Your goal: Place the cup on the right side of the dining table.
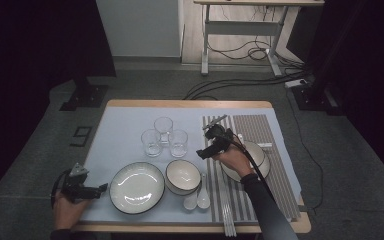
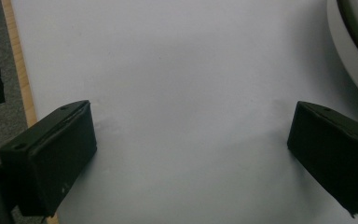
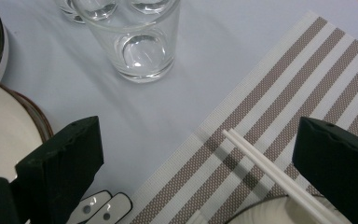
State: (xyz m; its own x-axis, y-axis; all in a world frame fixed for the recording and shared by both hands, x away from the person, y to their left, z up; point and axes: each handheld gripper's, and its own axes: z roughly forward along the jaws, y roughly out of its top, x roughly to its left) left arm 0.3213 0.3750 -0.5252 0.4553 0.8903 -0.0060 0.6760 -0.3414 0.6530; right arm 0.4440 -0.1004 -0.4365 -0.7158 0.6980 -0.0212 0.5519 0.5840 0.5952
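My right gripper hung wide open over the chopsticks at the placemat's six o'clock; next I judged lowering to pinch them. Left gripper idled, wide.

A wooden-edged table covered by a pale blue sheet. On the sheet: three glasses, a plate, a bowl, two spoons and a striped placemat.

Table evenly lit from above, surroundings dark; soft shadows, slight blur, glare on glass.
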